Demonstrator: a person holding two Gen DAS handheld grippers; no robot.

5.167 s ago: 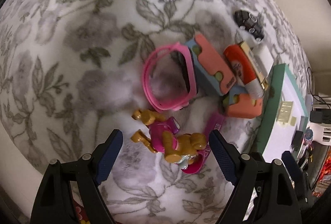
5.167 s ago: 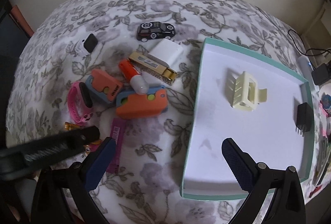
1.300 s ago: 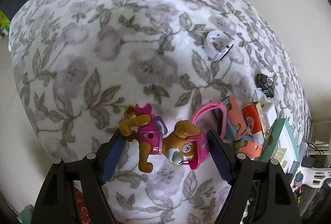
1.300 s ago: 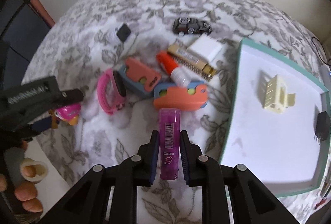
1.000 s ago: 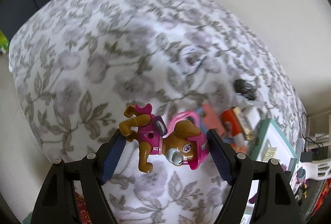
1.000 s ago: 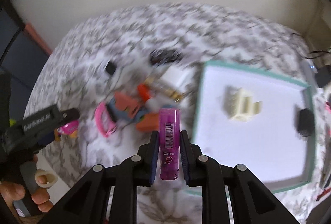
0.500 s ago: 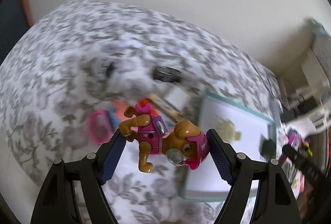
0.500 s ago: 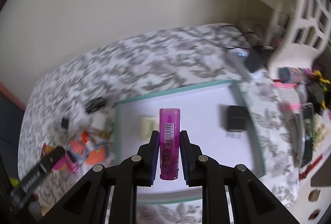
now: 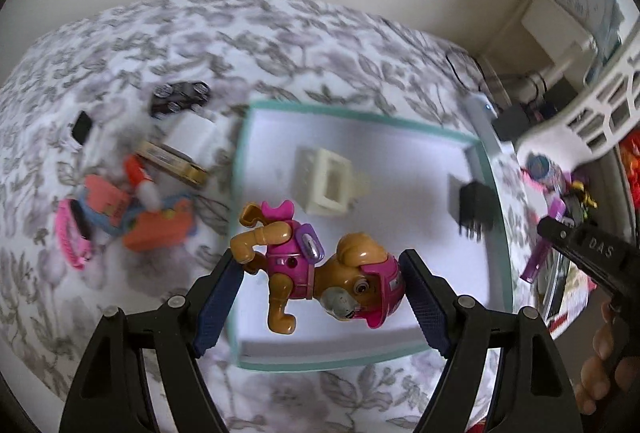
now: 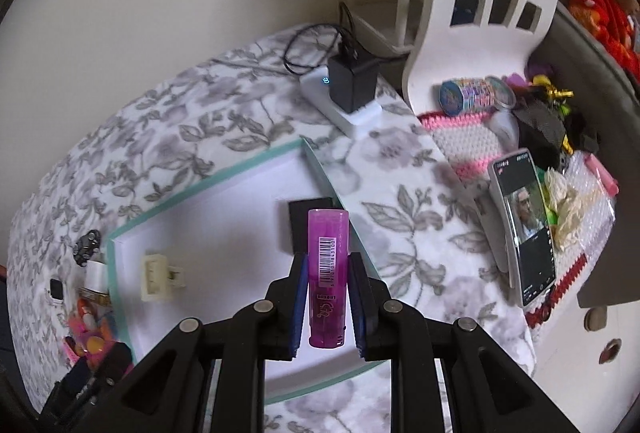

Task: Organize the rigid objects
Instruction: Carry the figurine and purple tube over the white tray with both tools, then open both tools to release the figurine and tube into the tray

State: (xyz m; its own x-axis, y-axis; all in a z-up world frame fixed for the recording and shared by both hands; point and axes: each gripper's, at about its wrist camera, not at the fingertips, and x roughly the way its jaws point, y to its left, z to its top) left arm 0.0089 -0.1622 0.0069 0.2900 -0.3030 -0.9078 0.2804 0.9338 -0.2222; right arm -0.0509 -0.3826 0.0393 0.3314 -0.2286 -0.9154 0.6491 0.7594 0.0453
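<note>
left gripper point(image 9: 320, 289): clamped on dog figurine point(image 9: 320, 277) | right gripper point(image 10: 327, 297): closed on purple tube point(image 10: 326, 273) | risk: cream clip point(image 9: 326, 181) in teal tray point(image 9: 360, 353) is struck if released carelessly

A brown-and-pink toy pup point(image 9: 320, 273) hung sideways above the teal-rimmed tray point(image 9: 360, 357); a purple barcoded tube point(image 10: 326, 273) pointed over it.

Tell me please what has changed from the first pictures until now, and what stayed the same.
The left gripper closed on the dog toy and lifted it from the cloth; it now hangs over the tray. The right gripper gripped the purple tube and carried it over the tray too. The cream clip and black plug stay in the tray; the pile stays on the cloth.
</note>
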